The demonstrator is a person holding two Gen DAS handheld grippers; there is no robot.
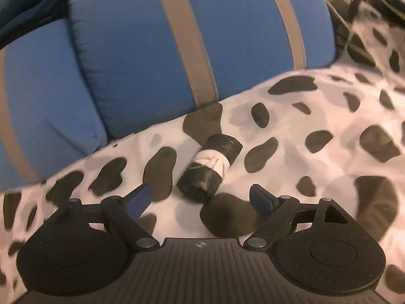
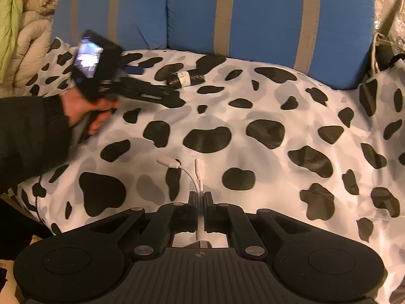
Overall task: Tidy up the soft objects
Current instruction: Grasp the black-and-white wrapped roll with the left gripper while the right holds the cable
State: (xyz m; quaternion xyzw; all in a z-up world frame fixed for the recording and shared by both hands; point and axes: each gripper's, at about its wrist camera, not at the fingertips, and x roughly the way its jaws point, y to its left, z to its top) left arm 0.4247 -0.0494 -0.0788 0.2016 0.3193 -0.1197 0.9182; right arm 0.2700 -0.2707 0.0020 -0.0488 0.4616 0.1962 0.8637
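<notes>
A small rolled black cloth with a white band (image 1: 210, 167) lies on the cow-print sheet (image 1: 316, 116), just below the blue pillows. My left gripper (image 1: 201, 198) is open, its blue pads (image 1: 141, 197) apart on either side of the roll's near end and not touching it. In the right wrist view the same roll (image 2: 186, 78) lies at the far side of the sheet (image 2: 265, 167), with the left gripper (image 2: 152, 82), blurred and held by a hand (image 2: 83, 111), close to its left. My right gripper (image 2: 201, 196) is shut on a white split cable (image 2: 196, 171).
Two blue pillows with tan stripes (image 2: 265, 12) stand along the back of the bed. Pale green and beige quilts (image 2: 22, 38) are bunched at the far left. A bag with a rope handle (image 2: 379, 53) sits at the far right edge.
</notes>
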